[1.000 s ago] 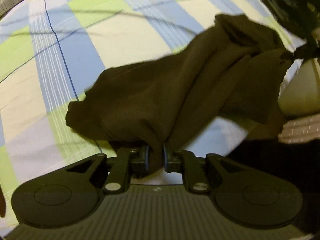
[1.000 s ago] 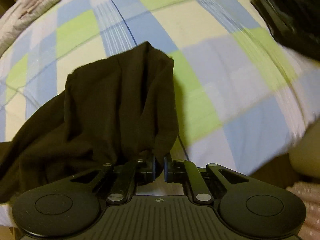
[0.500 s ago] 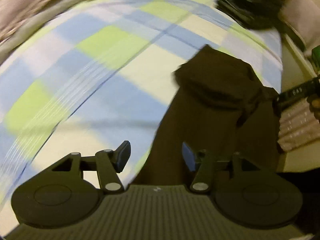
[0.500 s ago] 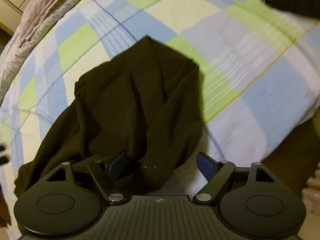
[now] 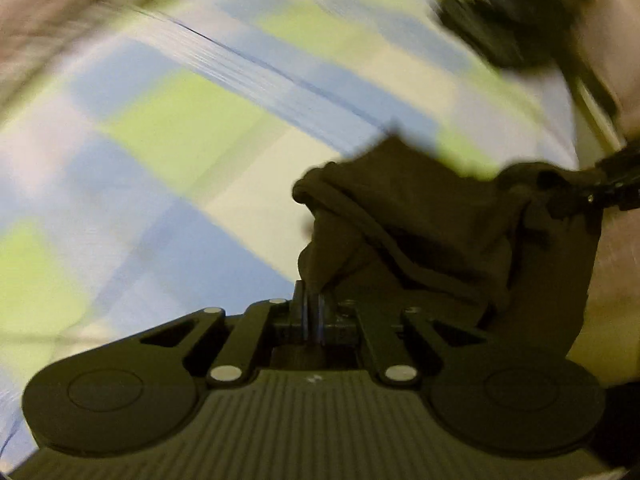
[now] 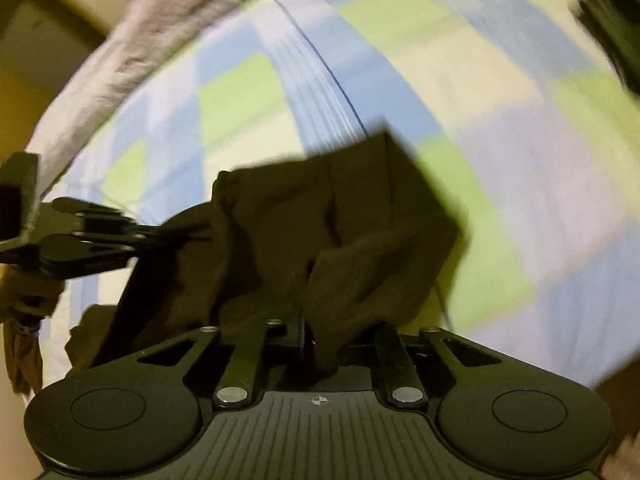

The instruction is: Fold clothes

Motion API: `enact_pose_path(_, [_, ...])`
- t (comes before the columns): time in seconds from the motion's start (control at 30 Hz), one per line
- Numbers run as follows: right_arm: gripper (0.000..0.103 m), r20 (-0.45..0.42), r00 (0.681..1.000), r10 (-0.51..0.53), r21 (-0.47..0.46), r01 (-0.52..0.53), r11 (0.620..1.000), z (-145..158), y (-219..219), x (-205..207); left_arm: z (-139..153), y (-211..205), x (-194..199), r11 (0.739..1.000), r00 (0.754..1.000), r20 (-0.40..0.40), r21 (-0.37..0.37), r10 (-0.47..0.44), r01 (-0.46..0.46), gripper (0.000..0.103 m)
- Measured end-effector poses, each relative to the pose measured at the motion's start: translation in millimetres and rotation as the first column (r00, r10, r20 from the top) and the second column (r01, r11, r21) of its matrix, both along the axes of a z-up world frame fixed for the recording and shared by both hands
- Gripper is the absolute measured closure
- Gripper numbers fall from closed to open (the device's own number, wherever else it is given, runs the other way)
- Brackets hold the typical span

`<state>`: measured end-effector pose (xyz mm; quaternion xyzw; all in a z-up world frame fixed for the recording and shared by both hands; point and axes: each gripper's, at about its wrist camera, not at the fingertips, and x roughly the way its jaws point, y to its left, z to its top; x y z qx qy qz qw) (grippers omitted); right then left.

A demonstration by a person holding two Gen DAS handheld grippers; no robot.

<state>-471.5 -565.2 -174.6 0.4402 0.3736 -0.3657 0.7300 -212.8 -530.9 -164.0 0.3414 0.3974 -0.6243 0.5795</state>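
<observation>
A dark brown garment (image 5: 420, 216) hangs bunched over the checked bed sheet (image 5: 180, 128). My left gripper (image 5: 314, 300) is shut on a fold of its edge. The right gripper (image 5: 612, 188) shows at the right border of the left wrist view, holding the cloth's other end. In the right wrist view the garment (image 6: 360, 220) drapes over my right gripper (image 6: 304, 328), whose jaws are closing with cloth pinched between them. The left gripper (image 6: 152, 236) reaches in from the left, clamped on the fabric. Both views are blurred by motion.
The sheet (image 6: 500, 120) has blue, green and cream squares. A black heap (image 5: 520, 12) lies at the far right of the bed, also visible as a dark heap (image 6: 612, 32). A grey blanket (image 6: 132, 52) runs along the far edge. A person's hand (image 6: 24, 300) is at the left.
Both grippers let go of the garment, stood open half a second ago, and have closed again on new folds. The left one swept sideways along the cloth, closer to the right gripper.
</observation>
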Motion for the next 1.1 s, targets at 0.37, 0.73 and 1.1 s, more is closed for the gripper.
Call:
enact_pose_path(0.37, [0.058,0.099,0.938,0.333,-0.414,-0.266,0.87,83.4,-138.4,183.4,119.1,108.6,187.7,0.711,0.706,0.138,-0.278,0.695,-0.646,0.066])
enact_pose_path(0.73, [0.026,0.052,0.982,0.18,-0.074,-0.176,0.982,-22.3,-31.3,198.0,3.4,206.5,137.4,0.779,0.78,0.005,0.067,0.625,-0.624,0.035])
enact_pose_path(1.1, [0.026,0.144,0.975,0.169,0.216,-0.198,0.956,-85.6,100.5,245.2,-14.0,225.6,121.6,0.874,0.861,-0.157,0.131,0.484,-0.467,0.098])
